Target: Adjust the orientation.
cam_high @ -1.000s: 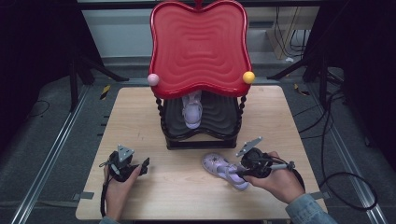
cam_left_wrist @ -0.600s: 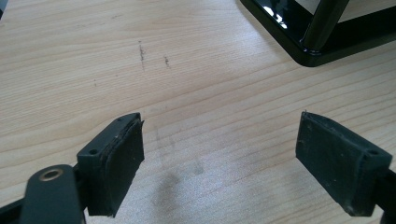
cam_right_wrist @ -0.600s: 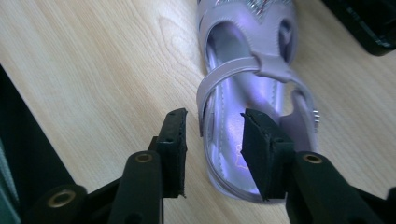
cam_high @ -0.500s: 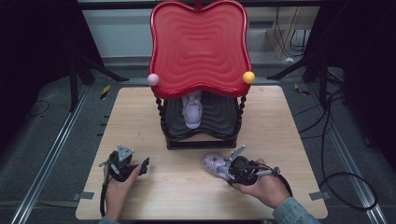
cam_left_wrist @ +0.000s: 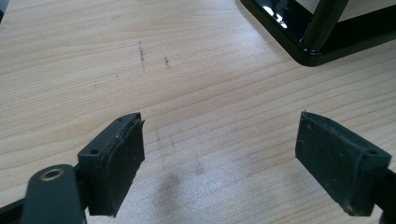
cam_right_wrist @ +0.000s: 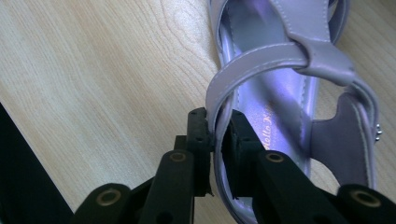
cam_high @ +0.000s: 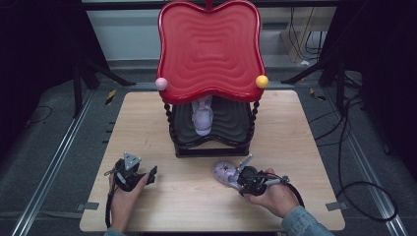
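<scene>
A lilac strappy sandal (cam_high: 223,171) lies on the wooden table (cam_high: 142,123) in front of the rack. My right gripper (cam_high: 236,176) is shut on its back strap, and the right gripper view shows the thin strap pinched between the pads of this gripper (cam_right_wrist: 218,128) above the sandal's insole (cam_right_wrist: 275,98). These jaws have just been closing on the strap. A matching sandal (cam_high: 202,118) rests on the rack's black lower shelf (cam_high: 233,123). My left gripper (cam_high: 147,176) sits low at the front left, open (cam_left_wrist: 219,158) over bare wood.
The rack has a large red wavy top (cam_high: 209,49) with a pink ball (cam_high: 161,83) and a yellow ball (cam_high: 262,81) at its corners. Its black base (cam_left_wrist: 299,32) lies ahead of the left gripper. Cables (cam_high: 344,147) trail on the floor at the right.
My right gripper came down and left onto the sandal and its jaws closed on the strap. The left gripper stayed where it was.
</scene>
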`<state>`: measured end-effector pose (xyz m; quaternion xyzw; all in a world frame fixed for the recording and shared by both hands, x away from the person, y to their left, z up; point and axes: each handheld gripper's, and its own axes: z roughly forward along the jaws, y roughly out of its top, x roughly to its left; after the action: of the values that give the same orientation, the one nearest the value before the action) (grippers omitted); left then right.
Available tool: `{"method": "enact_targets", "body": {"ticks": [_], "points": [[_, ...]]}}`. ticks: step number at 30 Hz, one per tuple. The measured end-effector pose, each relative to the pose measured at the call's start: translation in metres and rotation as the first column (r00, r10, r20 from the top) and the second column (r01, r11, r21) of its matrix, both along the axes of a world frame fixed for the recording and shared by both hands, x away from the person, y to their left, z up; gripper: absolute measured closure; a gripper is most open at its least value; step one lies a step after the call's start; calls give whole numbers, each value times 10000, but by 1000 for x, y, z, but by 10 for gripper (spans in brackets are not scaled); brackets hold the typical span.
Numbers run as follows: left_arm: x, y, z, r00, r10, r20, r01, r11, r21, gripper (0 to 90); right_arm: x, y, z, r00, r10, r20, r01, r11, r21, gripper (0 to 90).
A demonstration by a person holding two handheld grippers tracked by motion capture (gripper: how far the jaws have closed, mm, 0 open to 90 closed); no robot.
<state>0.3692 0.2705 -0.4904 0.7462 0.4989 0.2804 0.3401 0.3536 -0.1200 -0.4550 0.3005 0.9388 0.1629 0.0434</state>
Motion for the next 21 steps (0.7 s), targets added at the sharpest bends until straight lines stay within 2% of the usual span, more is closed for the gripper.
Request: {"method": "enact_targets", "body": {"ticks": [5,7,8,9,10,11,12,13,14,15,16,17,18,21], "points": [[0,1,0,10000,-1,12,1,10000,37,149,0,-3,4,9999,-107,111,105,9997,198,863],[0,1,1,10000,8,26,-8,10000,38,149,0,-6,5,9997,-172,192,163,9989,447,864],[0,1,1,10000,10,31,-10,10000,45,149,0,-8,6,9997,-194,121,185,9972,725,864],[0,1,1,10000,24,38,-25,10000,69,151,-1,-12,8,9994,-360,-16,359,9896,1391,864],[0,1,1,10000,24,38,-25,10000,69,151,-1,-12,8,9994,-360,-16,359,9896,1391,864],[0,1,1,10000,14,46,-15,9999,102,150,-1,-15,10,9991,-421,-52,423,9814,1870,864],[0,1,1,10000,14,46,-15,9999,102,148,-1,-15,10,9991,-421,-52,423,9814,1870,864],[0,1,1,10000,16,31,-16,9999,102,145,-4,-17,13,9985,-527,-114,539,9714,2313,864],[1,0,0,10000,2,22,-2,9999,130,145,-4,-17,13,9985,-527,-114,539,9714,2313,864],[1,0,0,10000,15,-1,-15,9999,108,142,-6,-19,14,9987,-505,-46,501,9673,2488,864],[1,0,0,10000,8,-2,-8,9999,120,135,-8,-20,16,9986,-525,13,502,9614,2707,864],[1,0,0,10000,13,-8,-13,9999,122,119,-11,-22,19,9984,-542,133,476,9511,3053,864],[1,0,0,10000,21,-6,-21,10000,90,119,-11,-22,19,9984,-542,133,476,9511,3053,864],[1,2,-1,10000,73,-7,-73,10000,-23,60,-17,-24,25,9966,-792,241,660,9359,3459,864]]}}
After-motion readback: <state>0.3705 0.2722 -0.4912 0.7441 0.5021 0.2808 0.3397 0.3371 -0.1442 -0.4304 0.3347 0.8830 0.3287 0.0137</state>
